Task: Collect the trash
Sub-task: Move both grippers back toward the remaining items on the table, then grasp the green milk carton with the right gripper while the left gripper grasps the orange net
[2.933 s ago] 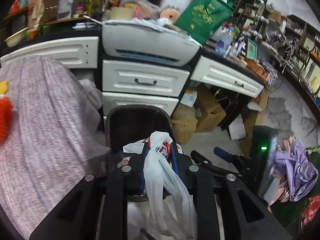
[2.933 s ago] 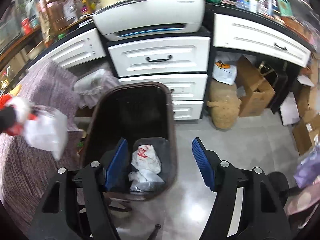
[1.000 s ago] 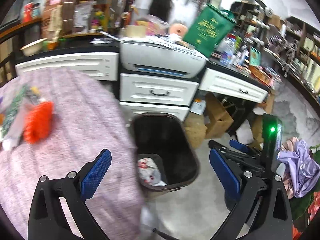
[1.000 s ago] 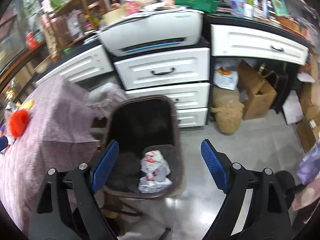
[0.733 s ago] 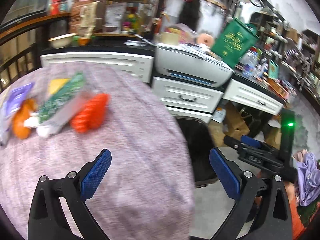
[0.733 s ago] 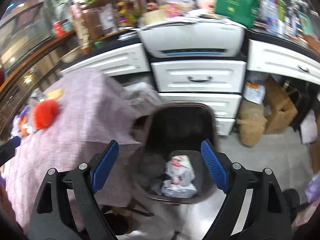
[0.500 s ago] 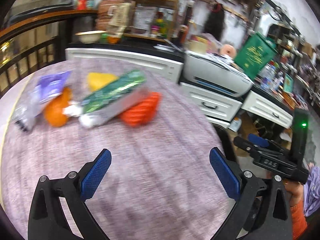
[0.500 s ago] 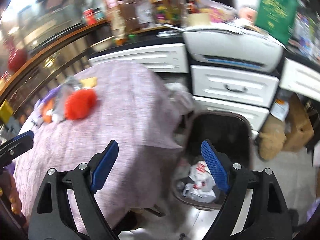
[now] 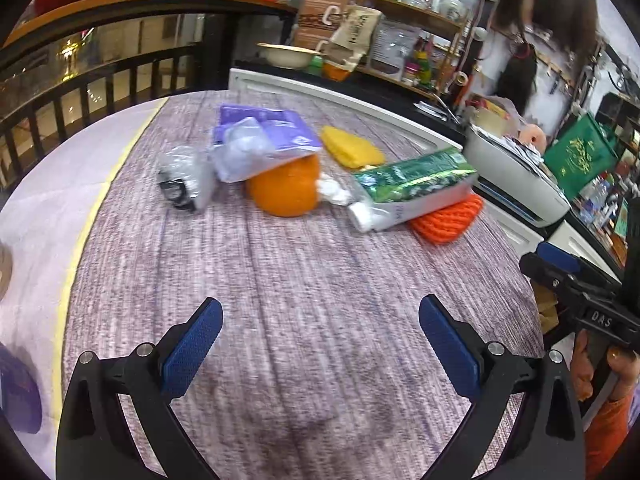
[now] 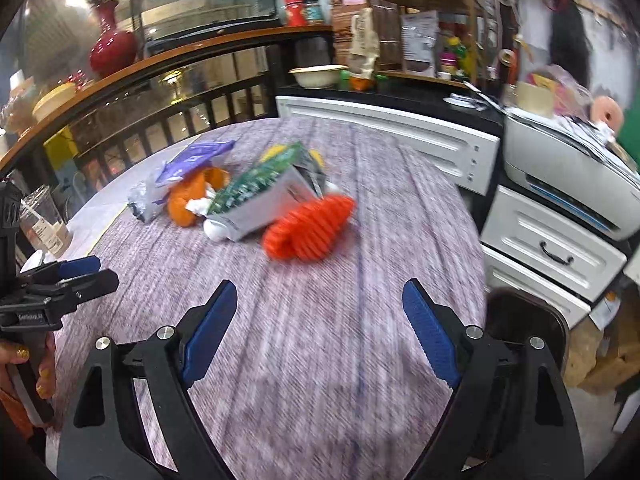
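Purple-grey woven cloth is covering the round table (image 9: 320,280), and the trash is lying in one loose cluster on its far half. Landmark for these notes: the orange fruit (image 9: 285,192).

Left gripper (image 9: 320,340) is hovering over bare cloth well short of the orange fruit, jaws spread wide, holding nothing. Right gripper (image 10: 316,320) is likewise hanging over bare cloth, released and gaping, nothing between its blue pads (image 10: 212,328).

- Purple wrapper (image 9: 272,136) is leaning on top of the orange fruit, touching it
- Crumpled clear plastic (image 9: 186,180) is lying just left of the fruit, under the wrapper's edge
- Yellow sponge-like piece (image 9: 352,152) is sitting just behind and right of the fruit
- White wad (image 9: 334,192) is pressing against the fruit's right side
- Green-printed carton (image 9: 416,188) is lying tilted to the right of the fruit, its open end pointing back toward it
- Orange knitted piece (image 9: 448,218) is sitting farther right, under the carton's far end, touching it

Right wrist view is showing the same cluster, blurred by motion: knitted piece nearest, fruit behind the carton. Dark bin (image 10: 528,320) is standing on the floor beyond the table edge, well apart from the fruit, below the white drawers (image 10: 552,256)
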Action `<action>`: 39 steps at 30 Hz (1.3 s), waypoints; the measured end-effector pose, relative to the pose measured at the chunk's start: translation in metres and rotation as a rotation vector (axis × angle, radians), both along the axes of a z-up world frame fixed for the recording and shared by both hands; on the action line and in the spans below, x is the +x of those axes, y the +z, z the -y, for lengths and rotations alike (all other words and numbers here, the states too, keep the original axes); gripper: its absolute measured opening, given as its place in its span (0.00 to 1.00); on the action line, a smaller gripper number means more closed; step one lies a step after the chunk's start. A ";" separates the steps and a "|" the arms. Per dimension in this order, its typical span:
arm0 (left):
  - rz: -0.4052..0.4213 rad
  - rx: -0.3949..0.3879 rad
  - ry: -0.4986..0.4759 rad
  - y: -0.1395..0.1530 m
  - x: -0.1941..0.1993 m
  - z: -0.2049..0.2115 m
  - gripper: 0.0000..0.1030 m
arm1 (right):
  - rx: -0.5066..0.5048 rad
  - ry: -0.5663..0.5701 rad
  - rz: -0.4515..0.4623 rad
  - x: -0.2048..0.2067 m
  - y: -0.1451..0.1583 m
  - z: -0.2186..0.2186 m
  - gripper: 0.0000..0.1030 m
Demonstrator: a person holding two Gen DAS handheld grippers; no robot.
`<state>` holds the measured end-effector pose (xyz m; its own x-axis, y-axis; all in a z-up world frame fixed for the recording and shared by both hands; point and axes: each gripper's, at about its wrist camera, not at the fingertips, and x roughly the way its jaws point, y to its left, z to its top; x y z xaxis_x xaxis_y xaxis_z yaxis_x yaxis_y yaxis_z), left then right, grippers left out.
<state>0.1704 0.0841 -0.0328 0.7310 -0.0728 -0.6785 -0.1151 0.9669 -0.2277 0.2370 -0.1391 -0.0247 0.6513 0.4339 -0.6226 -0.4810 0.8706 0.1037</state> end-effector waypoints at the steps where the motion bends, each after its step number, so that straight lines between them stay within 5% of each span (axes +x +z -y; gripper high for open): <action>1: -0.001 -0.001 0.001 0.000 -0.001 -0.002 0.94 | 0.002 0.017 0.001 0.002 0.002 -0.005 0.82; 10: -0.013 0.012 -0.034 -0.001 -0.005 -0.004 0.94 | -0.352 0.427 0.122 0.037 0.029 -0.091 0.82; 17: -0.037 -0.009 -0.054 -0.007 -0.005 -0.003 0.94 | -0.769 0.705 0.185 0.063 0.023 -0.152 0.81; 23: -0.046 -0.037 -0.058 -0.009 -0.004 -0.007 0.94 | -0.968 0.898 0.119 0.075 0.007 -0.180 0.81; 25: -0.051 -0.047 -0.059 -0.010 -0.004 -0.009 0.94 | -1.032 0.934 0.090 0.080 -0.004 -0.184 0.73; 32: -0.059 -0.075 -0.053 -0.015 -0.003 -0.019 0.94 | -1.108 0.982 0.052 0.086 -0.028 -0.185 0.57; 34: -0.062 -0.081 -0.049 -0.016 -0.001 -0.021 0.94 | -1.081 0.983 0.043 0.087 -0.026 -0.184 0.49; 39: -0.072 -0.090 -0.052 -0.018 0.001 -0.020 0.94 | -0.953 0.937 0.067 0.080 -0.001 -0.173 0.48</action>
